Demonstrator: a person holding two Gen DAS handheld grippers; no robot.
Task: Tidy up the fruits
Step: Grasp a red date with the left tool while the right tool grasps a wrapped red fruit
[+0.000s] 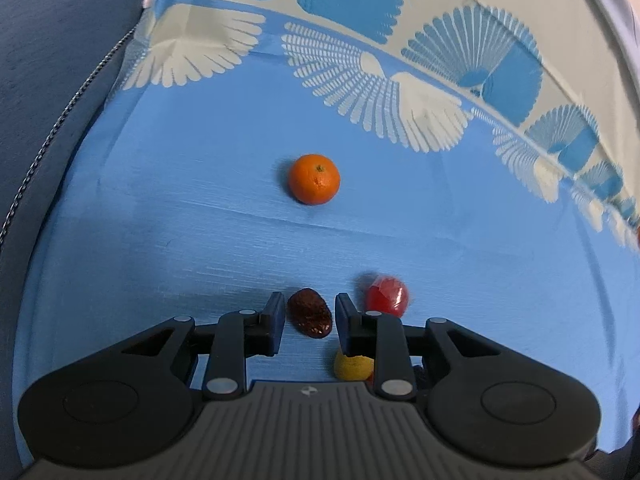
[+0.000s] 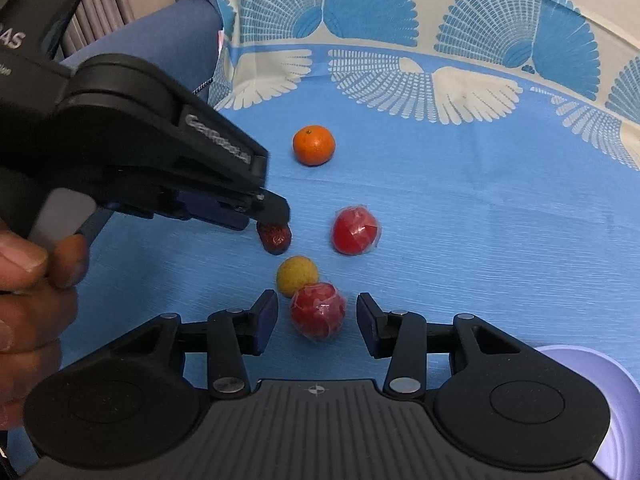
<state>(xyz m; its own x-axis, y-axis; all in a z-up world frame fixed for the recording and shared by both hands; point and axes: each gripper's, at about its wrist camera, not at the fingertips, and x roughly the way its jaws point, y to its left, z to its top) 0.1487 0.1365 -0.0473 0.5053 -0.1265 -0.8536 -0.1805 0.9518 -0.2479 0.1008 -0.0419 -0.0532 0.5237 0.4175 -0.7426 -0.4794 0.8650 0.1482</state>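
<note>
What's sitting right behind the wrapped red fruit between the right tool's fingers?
A yellow fruit lies just behind the near wrapped red fruit, seemingly touching it. Its lower edge is covered by the red one. Further back are a dark date and a second wrapped red fruit.

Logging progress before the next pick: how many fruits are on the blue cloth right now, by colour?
Orange: 1, the mandarin
Red, plastic-wrapped: 2, far red fruit and near red fruit
Yellow: 1, the yellow fruit
Dark brown-red: 1, the date-like fruit
Total: 5
</note>
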